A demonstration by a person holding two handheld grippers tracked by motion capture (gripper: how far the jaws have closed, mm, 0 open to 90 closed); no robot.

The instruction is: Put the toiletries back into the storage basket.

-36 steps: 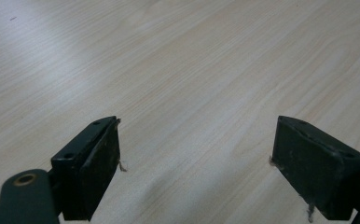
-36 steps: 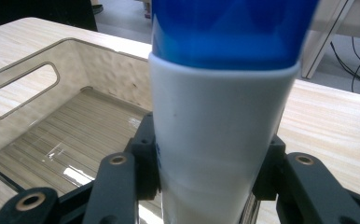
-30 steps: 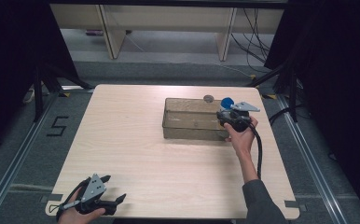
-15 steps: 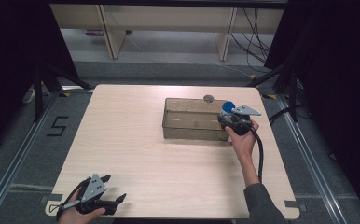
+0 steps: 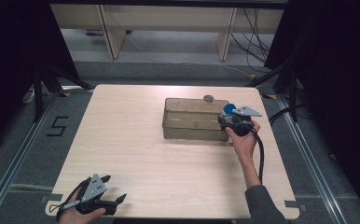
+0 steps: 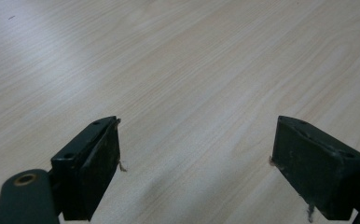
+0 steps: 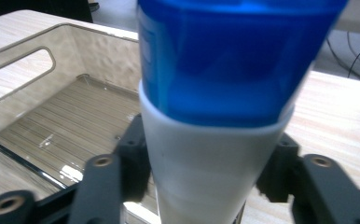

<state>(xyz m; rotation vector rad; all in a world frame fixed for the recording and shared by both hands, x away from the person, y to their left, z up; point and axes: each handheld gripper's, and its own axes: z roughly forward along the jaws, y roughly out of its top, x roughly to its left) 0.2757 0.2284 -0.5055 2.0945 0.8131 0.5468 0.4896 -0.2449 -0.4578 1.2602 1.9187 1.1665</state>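
The right hand-held gripper (image 7: 201, 182) has just been opening around the upright blue-and-white cup (image 7: 220, 93) between its jaws — beside the clear bin (image 5: 194, 133); the left hand-held gripper (image 6: 197, 168) is wide, empty, well apart.

My 2 black jaws flank a cup (image 7: 220, 140), blue above and white below, having just opened wider around it. Left of the cup, a clear bin (image 7: 38, 93) with a handle slot sits on the wooden table (image 7: 336, 107).
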